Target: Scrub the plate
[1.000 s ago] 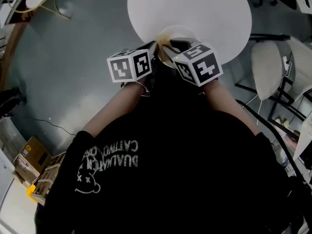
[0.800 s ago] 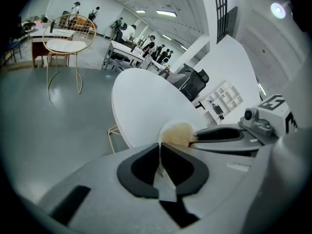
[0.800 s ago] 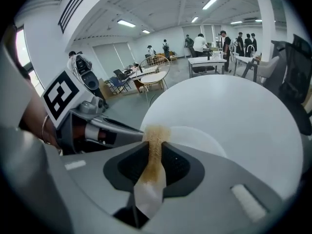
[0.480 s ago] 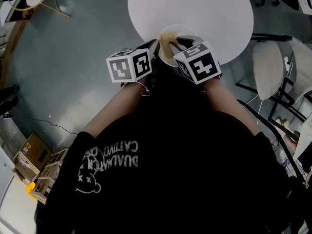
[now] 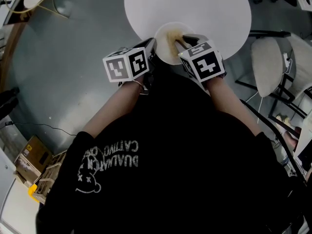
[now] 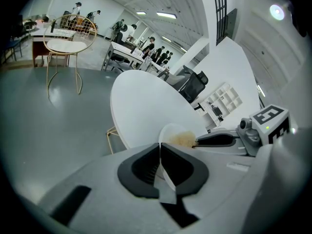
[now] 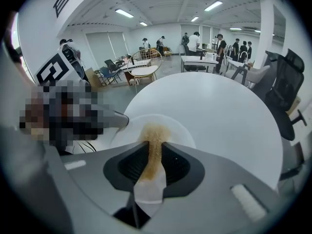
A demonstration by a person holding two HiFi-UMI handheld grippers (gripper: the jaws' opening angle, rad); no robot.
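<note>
A white plate (image 5: 165, 51) hangs tilted over the near edge of the round white table (image 5: 204, 9). My left gripper (image 5: 154, 47) is shut on the plate's rim; the thin edge runs between its jaws (image 6: 160, 150). My right gripper (image 5: 179, 41) is shut on a tan scrubbing pad (image 7: 155, 136), whose free end lies on the plate (image 7: 183, 128). In the left gripper view the pad (image 6: 184, 140) shows as a brown patch on the plate (image 6: 170, 130), with the right gripper (image 6: 219, 140) reaching in from the right.
A pale chair (image 5: 267, 67) stands to the right of the table. Cardboard boxes (image 5: 31, 155) sit on the grey floor at lower left. A gold wire-frame side table (image 6: 63, 45) stands farther off, and people and desks fill the background.
My right gripper has slid a little forward and down across the plate with the pad. The left gripper and the plate have stayed where they were.
</note>
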